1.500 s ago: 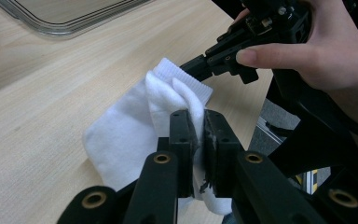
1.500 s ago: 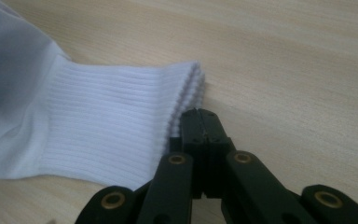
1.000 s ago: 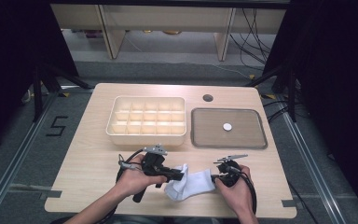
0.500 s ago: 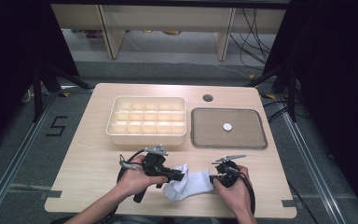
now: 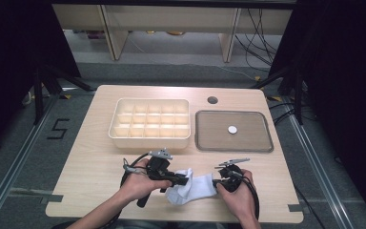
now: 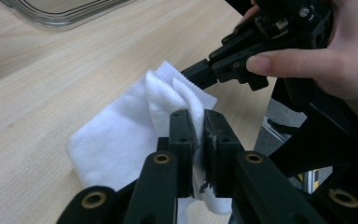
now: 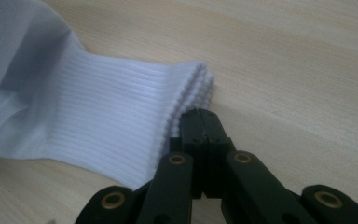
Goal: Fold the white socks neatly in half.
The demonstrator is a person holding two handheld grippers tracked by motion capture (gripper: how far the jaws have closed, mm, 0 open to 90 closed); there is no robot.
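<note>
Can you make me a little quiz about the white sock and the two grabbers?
1. True or false: the left gripper is pinching the white sock.
2. What lies on the brown tray? A) a small white disc B) a spoon C) a red ball
3. Fill in: the right gripper is shut on the sock's ribbed ____.

Key: 1 true. 2 A, the small white disc. 3 cuff.
</note>
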